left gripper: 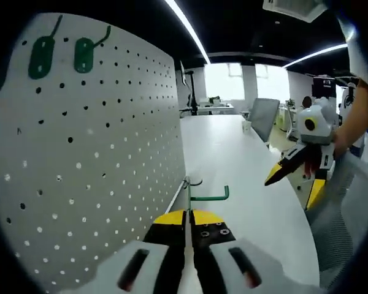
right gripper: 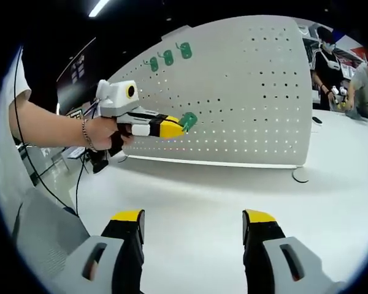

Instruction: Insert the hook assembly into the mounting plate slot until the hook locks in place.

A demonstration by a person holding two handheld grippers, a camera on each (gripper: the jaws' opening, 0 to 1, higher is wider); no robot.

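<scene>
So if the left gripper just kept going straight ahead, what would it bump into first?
Probably nothing soon. The left gripper, shut on a green hook, points along the pegboard rather than into it, over the white table. Depth is hard to judge, so it might graze the board.

White table [right gripper: 196, 208] spans foreground. Grey office chair [left gripper: 264, 117] at 1 o'clock beside table edge. 2 ceiling light strips [left gripper: 187, 27] overhead. Bright windows [left gripper: 233, 79] far back.
</scene>
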